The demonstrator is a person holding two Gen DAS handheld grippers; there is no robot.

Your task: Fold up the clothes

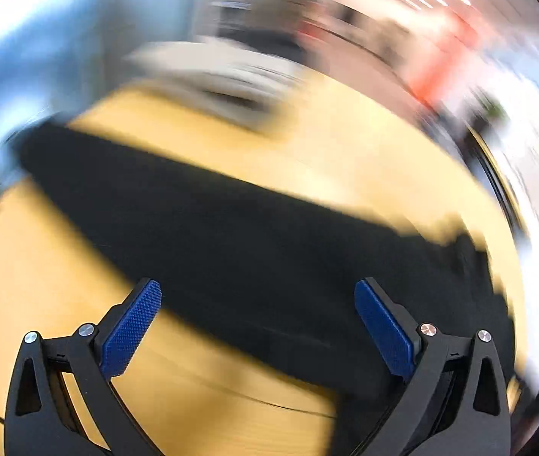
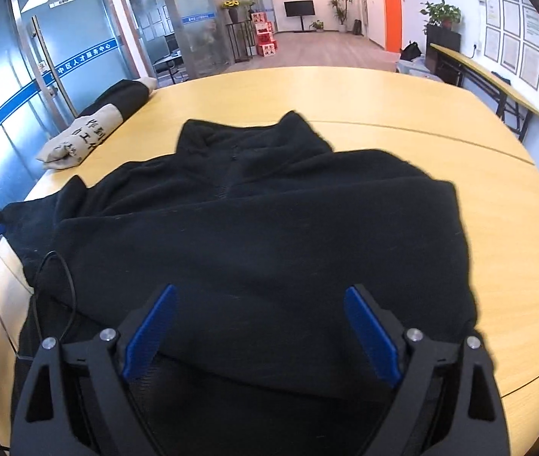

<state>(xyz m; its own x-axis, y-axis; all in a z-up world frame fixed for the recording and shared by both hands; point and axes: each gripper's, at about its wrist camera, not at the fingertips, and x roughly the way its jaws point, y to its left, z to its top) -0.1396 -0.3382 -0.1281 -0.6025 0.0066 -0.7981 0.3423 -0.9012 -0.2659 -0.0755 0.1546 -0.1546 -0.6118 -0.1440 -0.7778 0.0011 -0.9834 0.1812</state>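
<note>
A black zip-up fleece jacket (image 2: 269, 209) lies spread on the round yellow table (image 2: 516, 228), its collar pointing away from me. My right gripper (image 2: 261, 289) hovers over the near part of the jacket, open, with nothing between its blue pads. The left wrist view is heavily blurred. There my left gripper (image 1: 258, 285) is open too, its pads wide apart above a long dark band of the jacket (image 1: 231, 235) that crosses the table (image 1: 41, 285). Neither gripper holds any cloth.
A rolled beige and black garment (image 2: 90, 133) lies at the table's far left edge; it shows as a pale blur (image 1: 223, 76) in the left view. A thin black cable (image 2: 68, 285) loops over the jacket's left side. Glass doors stand left, a side bench right.
</note>
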